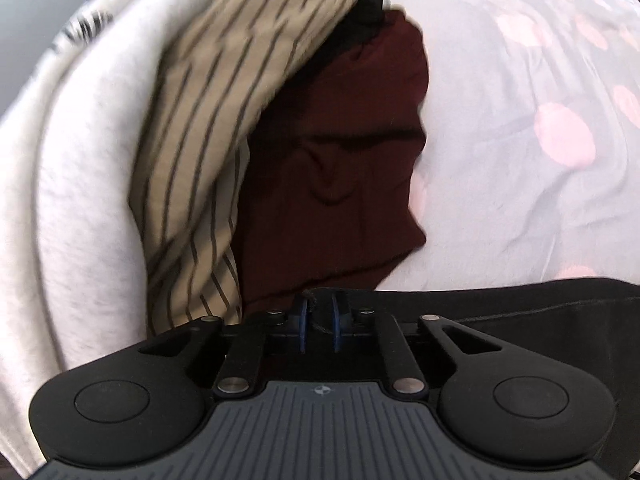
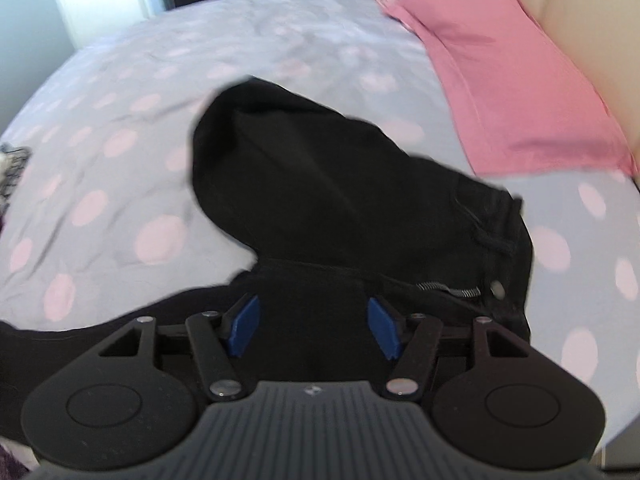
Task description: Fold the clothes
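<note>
Left claw (image 1: 319,322) pinching black trousers (image 2: 340,184) edge; right claw (image 2: 314,326) spread above them.

bed: dotted grey duvet (image 2: 120,128) | pink pillow (image 2: 508,80) | headboard: beige (image 2: 580,8)

left gripper (image 1: 320,326): pointing steeply down, jaws nearly closed.
right gripper (image 2: 314,326): angled down, blue pads (image 2: 245,325) spread apart.
</note>
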Demonstrator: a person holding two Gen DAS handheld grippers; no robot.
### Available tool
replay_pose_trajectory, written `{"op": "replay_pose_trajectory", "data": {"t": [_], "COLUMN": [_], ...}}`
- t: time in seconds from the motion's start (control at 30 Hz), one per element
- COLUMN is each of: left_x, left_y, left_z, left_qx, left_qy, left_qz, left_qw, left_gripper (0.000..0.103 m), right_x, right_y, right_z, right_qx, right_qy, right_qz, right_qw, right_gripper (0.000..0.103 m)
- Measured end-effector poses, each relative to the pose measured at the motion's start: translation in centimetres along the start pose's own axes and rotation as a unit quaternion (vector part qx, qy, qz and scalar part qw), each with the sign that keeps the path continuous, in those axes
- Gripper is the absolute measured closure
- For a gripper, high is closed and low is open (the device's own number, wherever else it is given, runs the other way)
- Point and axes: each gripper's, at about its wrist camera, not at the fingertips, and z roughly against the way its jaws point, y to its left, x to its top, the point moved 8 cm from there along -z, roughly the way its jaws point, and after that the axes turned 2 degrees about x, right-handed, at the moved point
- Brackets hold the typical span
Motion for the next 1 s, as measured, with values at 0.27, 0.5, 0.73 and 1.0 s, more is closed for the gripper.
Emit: {"op": "replay_pose_trajectory", "data": {"t": [0.27,0.5,0.73,1.0], "left_x": [2.9,3.7,6.9,9.5], "left_y": [-1.4,-1.0,-3.8,-9.4], "left_z": [3.9,3.7,6.7,6.9], "left_qx": [0.035,0.077,0.026,-0.024], "left_qy": [-0.076,-0.063,-0.116,-0.124], "left_qz": [-0.021,-0.042,-0.014,-0.046], "left_qw": [0.9963,0.9942,0.9928,0.9909], "left_gripper": [0.095,0.086,0.064,0.063], "right_x": [-0.9,-0.3,5.4,13.1], "right_y": [-7.7,-11.0,-6.4,2.5], "right_z": [-1.5,-2.6,-5.0,-9.2], "right_qx": [-0.057,-0.024,0.037,0.137], "right_qy": [-0.003,-0.025,-0.047,-0.074], "right_qz": [-0.119,-0.208,-0.149,-0.167], "right_qw": [0.991,0.978,0.987,0.974], "right_gripper": [0.039,0.039,0.039,0.039]}}
